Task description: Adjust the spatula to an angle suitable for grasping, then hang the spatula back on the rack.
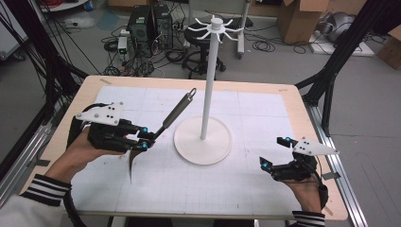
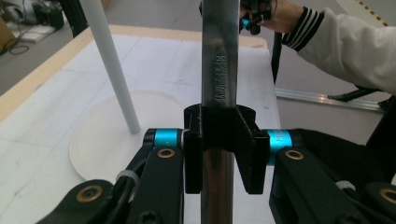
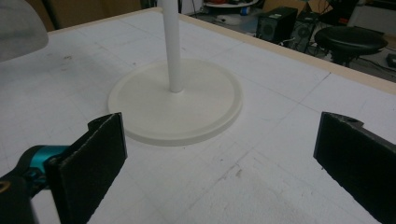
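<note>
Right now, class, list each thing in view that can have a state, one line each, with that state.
left tongs: shut on the metal utensil
metal utensil: held off the table, tilted, its looped end up toward the stand
right tongs: open, nothing between them
white stand: upright on its round base, its hooks bare
table: white gridded mat on it

On the tabletop (image 1: 265, 198) the stand (image 1: 203, 140) sits at centre, the left gripper (image 1: 144, 137) just to its left clamping a utensil (image 1: 177, 111) whose handle slants up toward the pole, and the right gripper (image 1: 273, 152) lies well apart at the right near edge.
</note>
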Action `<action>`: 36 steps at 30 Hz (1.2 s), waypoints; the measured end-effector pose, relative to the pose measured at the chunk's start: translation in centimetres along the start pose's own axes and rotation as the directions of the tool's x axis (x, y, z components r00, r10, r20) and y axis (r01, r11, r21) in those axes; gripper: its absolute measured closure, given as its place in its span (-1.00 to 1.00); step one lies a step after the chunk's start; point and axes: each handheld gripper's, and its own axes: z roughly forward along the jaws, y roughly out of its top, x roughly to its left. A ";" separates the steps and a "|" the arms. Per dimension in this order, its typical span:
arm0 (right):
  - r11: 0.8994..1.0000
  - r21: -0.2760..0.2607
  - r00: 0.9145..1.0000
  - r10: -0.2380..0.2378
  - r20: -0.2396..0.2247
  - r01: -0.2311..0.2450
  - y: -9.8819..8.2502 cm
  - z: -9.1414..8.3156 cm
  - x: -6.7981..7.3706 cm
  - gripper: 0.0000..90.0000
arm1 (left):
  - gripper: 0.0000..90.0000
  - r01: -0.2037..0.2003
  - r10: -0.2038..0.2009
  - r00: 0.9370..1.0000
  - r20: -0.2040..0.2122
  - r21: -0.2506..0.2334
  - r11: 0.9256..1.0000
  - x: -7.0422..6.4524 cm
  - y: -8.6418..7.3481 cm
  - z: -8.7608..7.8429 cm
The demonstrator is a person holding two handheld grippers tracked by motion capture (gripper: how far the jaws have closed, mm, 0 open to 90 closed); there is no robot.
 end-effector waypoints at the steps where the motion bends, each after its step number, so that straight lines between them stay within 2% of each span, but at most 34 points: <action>1: 1.000 0.000 1.000 -0.001 -0.001 0.001 0.0 0.0 0.0 -0.97 | 0.66 -0.010 0.010 1.000 0.012 -0.017 1.000 0.0 0.3 0.4; 6: 1.000 0.005 1.000 0.002 -0.001 -0.002 -0.1 0.1 -0.1 -0.97 | 0.66 -0.024 0.025 0.999 0.036 -0.043 0.999 0.0 0.9 1.6; 16: 1.000 0.004 1.000 0.002 -0.001 -0.002 -0.2 0.1 -0.2 -0.97 | 0.66 -0.036 0.038 0.998 0.047 -0.043 0.998 -0.2 2.0 2.9; 19: 1.000 0.007 1.000 0.000 -0.001 0.000 -0.2 0.1 -0.2 -0.97 | 0.66 -0.042 0.043 0.998 0.052 -0.036 0.998 -0.2 2.1 3.0; 27: 1.000 0.009 1.000 -0.008 -0.001 0.008 -0.1 0.2 0.0 -0.97 | 0.66 -0.043 0.046 0.997 0.059 -0.053 0.998 -0.3 1.9 3.2; 36: 0.999 0.007 0.998 -0.045 -0.052 0.046 1.1 0.2 0.7 -0.97 | 0.66 -0.038 0.041 0.998 0.048 -0.053 0.998 -0.3 1.6 2.9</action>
